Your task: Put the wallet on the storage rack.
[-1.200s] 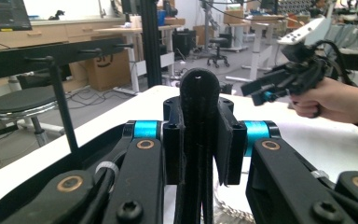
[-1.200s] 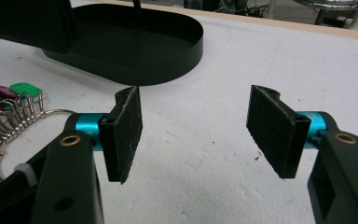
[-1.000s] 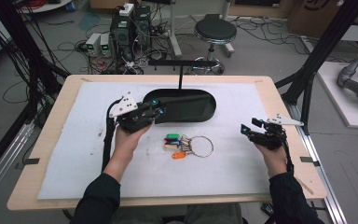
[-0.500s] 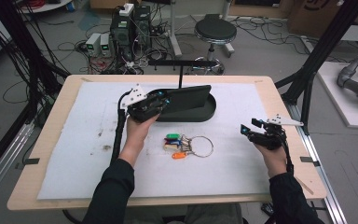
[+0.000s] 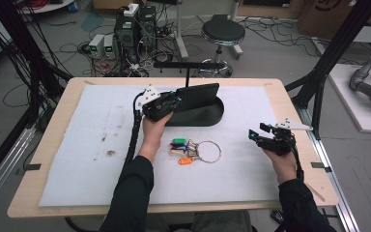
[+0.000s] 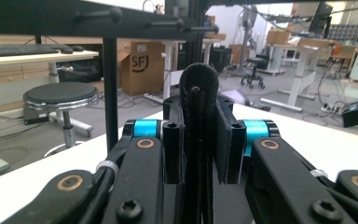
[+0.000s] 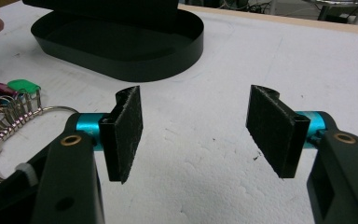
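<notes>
Black oval hinged case's lid (image 5: 199,90) is gripped by left tool (image 5: 171,102); right tool (image 5: 260,137), spread wide, is held right of case, key ring (image 5: 193,149) between.

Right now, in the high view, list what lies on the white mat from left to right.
Left hand-held gripper → black case → right hand-held gripper.

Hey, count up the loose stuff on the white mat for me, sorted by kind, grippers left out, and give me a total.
Black oval case, lid lifted by the left gripper: 1
Bunch of keys with coloured tags on a wire ring: 1
Total: 2
</notes>
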